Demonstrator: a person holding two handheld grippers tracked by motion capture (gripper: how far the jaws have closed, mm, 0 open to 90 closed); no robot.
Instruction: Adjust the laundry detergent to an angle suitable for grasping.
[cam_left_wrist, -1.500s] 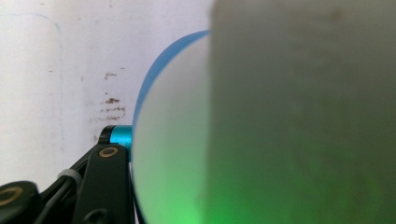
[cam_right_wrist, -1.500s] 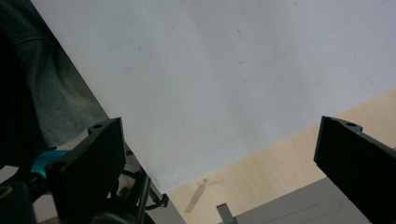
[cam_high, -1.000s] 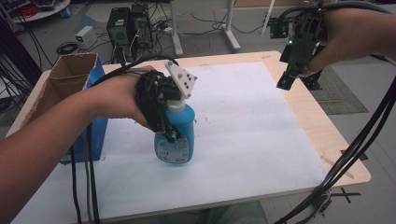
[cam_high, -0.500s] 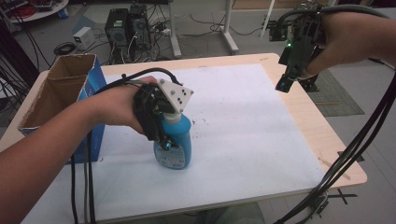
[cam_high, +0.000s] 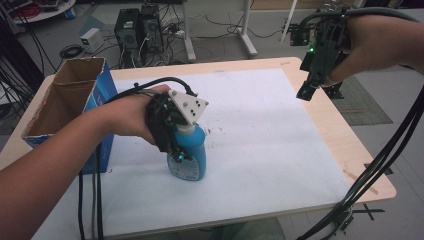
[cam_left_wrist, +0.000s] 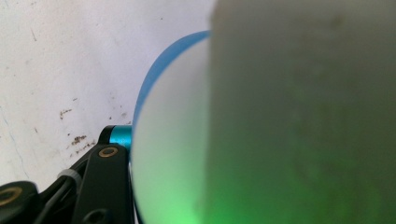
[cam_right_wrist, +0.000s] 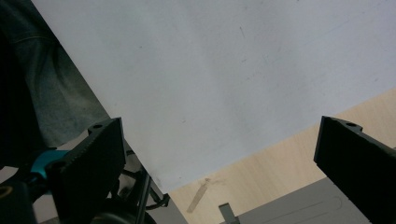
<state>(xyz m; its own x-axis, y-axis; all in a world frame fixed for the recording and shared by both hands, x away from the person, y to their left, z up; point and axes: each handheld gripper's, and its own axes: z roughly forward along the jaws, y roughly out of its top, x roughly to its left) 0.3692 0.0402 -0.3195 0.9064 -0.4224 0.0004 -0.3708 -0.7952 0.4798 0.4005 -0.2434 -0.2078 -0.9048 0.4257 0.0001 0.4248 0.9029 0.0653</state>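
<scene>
Blue bottle's (cam_high: 190, 155) neck hidden behind left tool (cam_high: 172, 147), bottle blurred and edge-cropped in left gripper view

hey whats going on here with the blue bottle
A person's left gripper is clamped on a blue bottle, which stands upright on the white mat beside an open cardboard box. The right gripper hangs above the table's far right corner, jaws wide apart with nothing between them.

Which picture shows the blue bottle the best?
The high view: there the whole blue bottle stands on the white mat, with the left hand-held gripper clamped on it. The left gripper view has it so close that it is a blurry pale shape with a blue edge. The right gripper view looks at the mat instead.
</scene>
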